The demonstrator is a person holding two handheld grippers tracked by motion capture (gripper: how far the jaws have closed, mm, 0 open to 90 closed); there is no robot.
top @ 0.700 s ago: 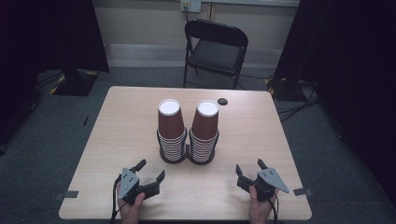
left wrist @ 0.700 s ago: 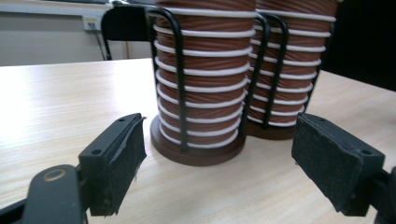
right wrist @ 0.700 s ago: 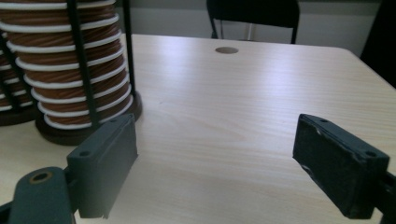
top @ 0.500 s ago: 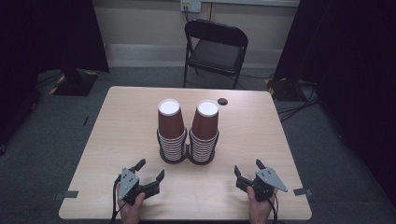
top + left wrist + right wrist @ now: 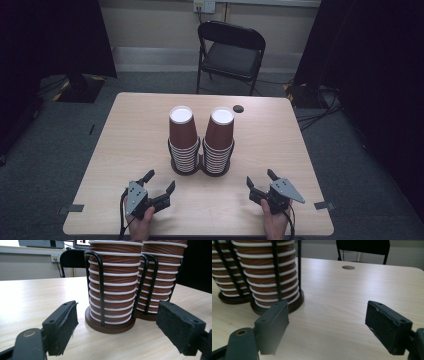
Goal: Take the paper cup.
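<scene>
Both cup stacks (image 5: 201, 140) stand upright dead ahead, midway between left gripper (image 5: 161, 189) and right gripper (image 5: 261, 186); both sets of jaws wide apart, empty, neither nearer.

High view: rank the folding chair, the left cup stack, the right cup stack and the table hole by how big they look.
1. folding chair, though it stands farther back
2. left cup stack and right cup stack, which look alike
3. table hole
</scene>
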